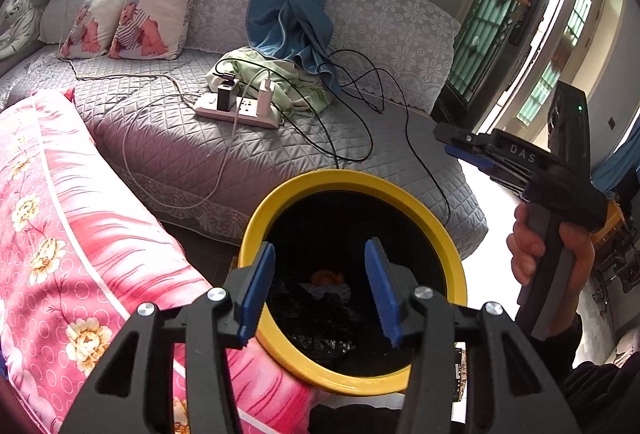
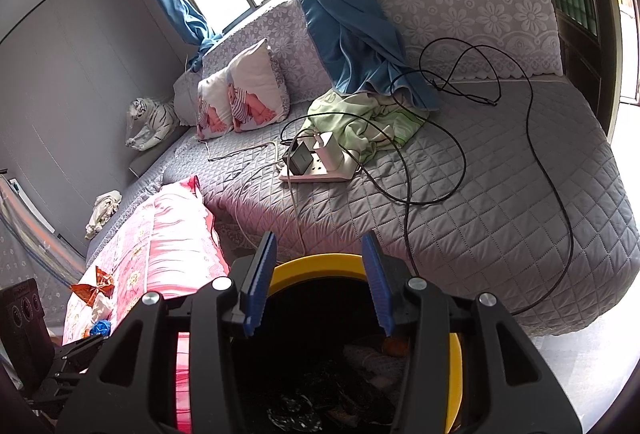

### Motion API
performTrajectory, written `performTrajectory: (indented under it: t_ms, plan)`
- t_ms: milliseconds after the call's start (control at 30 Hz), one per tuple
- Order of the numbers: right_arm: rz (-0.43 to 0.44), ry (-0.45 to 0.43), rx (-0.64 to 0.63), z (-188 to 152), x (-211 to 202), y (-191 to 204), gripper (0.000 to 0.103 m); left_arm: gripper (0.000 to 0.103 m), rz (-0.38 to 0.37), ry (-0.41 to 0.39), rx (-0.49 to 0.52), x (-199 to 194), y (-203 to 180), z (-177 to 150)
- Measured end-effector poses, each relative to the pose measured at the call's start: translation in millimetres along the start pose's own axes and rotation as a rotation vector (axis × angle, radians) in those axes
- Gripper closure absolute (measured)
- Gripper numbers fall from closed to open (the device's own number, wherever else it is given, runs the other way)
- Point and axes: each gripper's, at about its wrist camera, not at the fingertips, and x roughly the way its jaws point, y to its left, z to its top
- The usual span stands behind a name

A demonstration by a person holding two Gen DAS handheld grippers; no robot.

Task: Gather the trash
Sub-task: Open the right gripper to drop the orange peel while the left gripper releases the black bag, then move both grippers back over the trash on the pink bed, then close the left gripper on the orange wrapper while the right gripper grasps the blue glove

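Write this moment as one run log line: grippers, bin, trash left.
left gripper: open, empty, over yellow bin | right gripper: open, empty, over bin | bin: holds trash | left on pink quilt: orange wrapper, blue scrap

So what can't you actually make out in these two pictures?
- Contents of the yellow bin: left wrist view shows something orange and pale, too dark to name.
- Bin's lower half: right wrist view, hidden by the right gripper.
- Small wrappers on the pink quilt: right wrist view, too small to identify.
- Left gripper: open, holding nothing.
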Motion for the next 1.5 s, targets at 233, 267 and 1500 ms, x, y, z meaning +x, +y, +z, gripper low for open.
performTrajectory:
  t_ms: [233,267,1500]
  plan:
    - [0.039,0.016,-0.036,-2,3,21,0.061,0.059,0.055,-0.06,-0.04,-29,28,7]
    - [0.046,0.019,-0.044,-2,4,25,0.061,0.059,0.066,-0.068,-0.043,-33,32,7]
    - [0.584,0.572,-0.613,-171,118,383,0.058,0.035,0.539,-0.222,-0.352,-251,331,-103]
